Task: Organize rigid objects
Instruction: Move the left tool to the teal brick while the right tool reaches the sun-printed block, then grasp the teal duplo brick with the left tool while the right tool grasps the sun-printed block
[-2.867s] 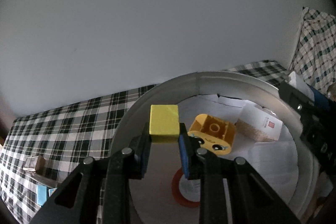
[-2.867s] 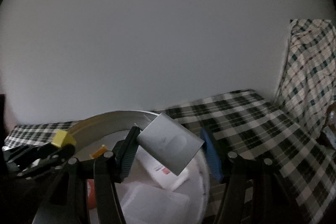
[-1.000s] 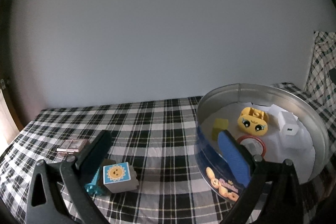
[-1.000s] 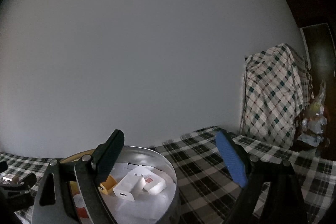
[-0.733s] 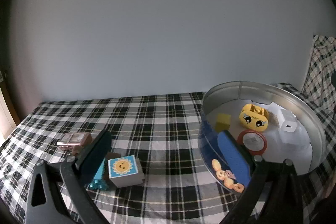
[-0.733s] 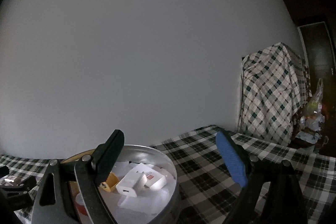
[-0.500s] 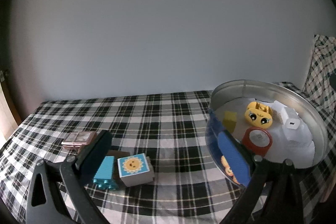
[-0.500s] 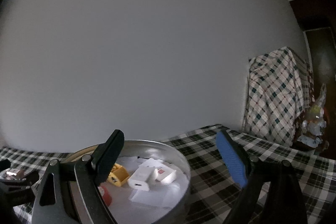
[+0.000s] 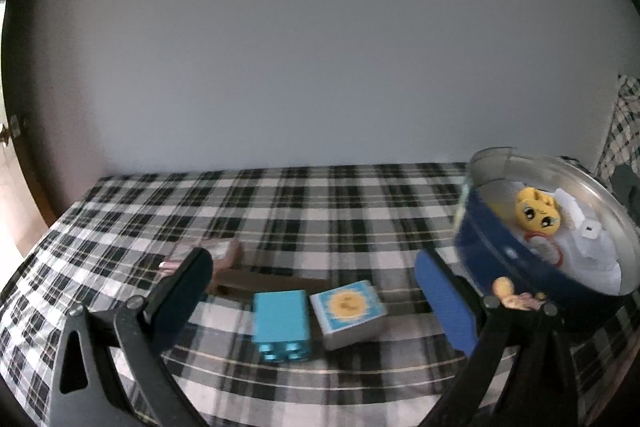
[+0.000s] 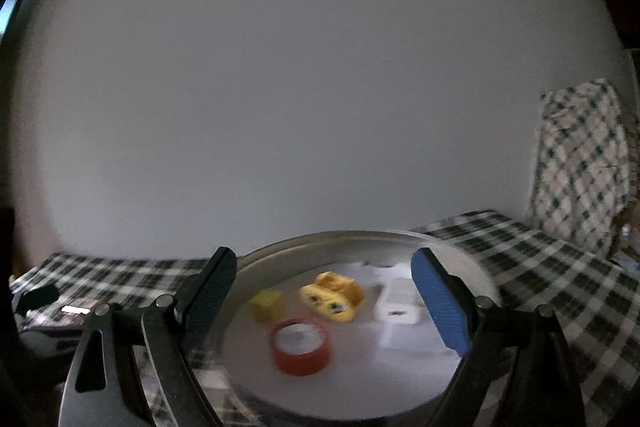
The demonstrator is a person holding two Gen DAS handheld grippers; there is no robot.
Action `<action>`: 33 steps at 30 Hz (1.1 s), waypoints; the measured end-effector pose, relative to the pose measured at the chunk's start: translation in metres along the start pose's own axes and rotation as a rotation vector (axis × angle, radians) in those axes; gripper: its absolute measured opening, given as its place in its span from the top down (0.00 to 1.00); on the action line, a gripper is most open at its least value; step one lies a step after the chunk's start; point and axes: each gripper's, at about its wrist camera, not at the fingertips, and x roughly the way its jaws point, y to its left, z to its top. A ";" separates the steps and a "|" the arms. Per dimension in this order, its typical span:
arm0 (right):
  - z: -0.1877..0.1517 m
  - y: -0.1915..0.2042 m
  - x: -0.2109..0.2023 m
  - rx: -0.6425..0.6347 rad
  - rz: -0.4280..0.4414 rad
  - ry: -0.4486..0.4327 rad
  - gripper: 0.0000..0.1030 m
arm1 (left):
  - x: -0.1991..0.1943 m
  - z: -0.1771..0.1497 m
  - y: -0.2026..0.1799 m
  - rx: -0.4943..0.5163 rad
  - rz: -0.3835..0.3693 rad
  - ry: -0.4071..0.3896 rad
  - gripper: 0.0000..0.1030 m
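We are looking over a checked cloth (image 9: 320, 203) toward a plain wall (image 9: 320, 47). Our left claw (image 9: 316, 287) is gaping empty over a blue block (image 9: 282, 319); our right claw (image 10: 320, 299) is gaping empty before the tin (image 10: 460, 251), its blurred contents hard to make out.

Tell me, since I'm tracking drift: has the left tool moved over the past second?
Yes. The round tin has slid right in its view, so the left tool moved left toward the blue block.

I could read no words or numbers anywhere; the sun block (image 9: 347, 307) bore only a picture.
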 end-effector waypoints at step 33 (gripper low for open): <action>-0.055 0.163 0.076 -0.225 0.448 0.610 0.38 | 0.027 0.000 0.117 -0.160 0.133 0.131 0.01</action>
